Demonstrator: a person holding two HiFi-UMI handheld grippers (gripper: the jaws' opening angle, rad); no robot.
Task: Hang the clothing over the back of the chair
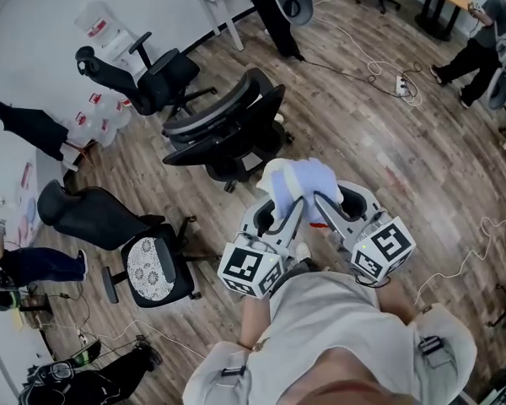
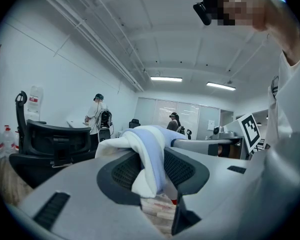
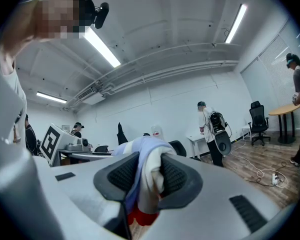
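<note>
**Over the wooden floor (image 1: 388,142), the clothing (image 1: 302,180) is in hand and the chair (image 1: 228,125) not yet dressed**

In front of the person's chest, the clothing, a white and pale-blue bundle, hangs bunched between the two tongs, clear of the floor. The black mesh-backed chair stands just ahead and a little to the left, apart from the bundle, and its backrest is bare. By my reading the pick-up is done. What is left is the approach, spreading the fabric and laying it over the backrest.

The left gripper (image 2: 150,171) has its jaws part-way closed, with the ribbed pads (image 2: 124,173) pressing a thick fold of cloth from both sides. The right gripper (image 3: 149,176) clamps another fold the same way, and its jaws stand somewhat narrower.
</note>
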